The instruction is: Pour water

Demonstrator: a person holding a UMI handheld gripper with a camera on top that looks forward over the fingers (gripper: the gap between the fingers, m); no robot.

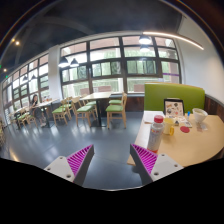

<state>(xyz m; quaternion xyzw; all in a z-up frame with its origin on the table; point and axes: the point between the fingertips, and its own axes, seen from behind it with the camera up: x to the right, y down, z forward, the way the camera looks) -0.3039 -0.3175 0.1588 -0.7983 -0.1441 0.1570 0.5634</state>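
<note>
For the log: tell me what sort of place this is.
Probably a cafe or canteen: wooden dining tables with chairs under a large window wall, a green booth seat, and a table bearing cups beyond the open fingers.

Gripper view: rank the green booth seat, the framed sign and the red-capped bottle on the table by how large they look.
1. Green booth seat, clearly largest.
2. Red-capped bottle and framed sign look about alike; the bottle stands nearer the camera, so I won't rank them.

The gripper is open, short of the table.

table (205, 150) items too small to tell
</note>
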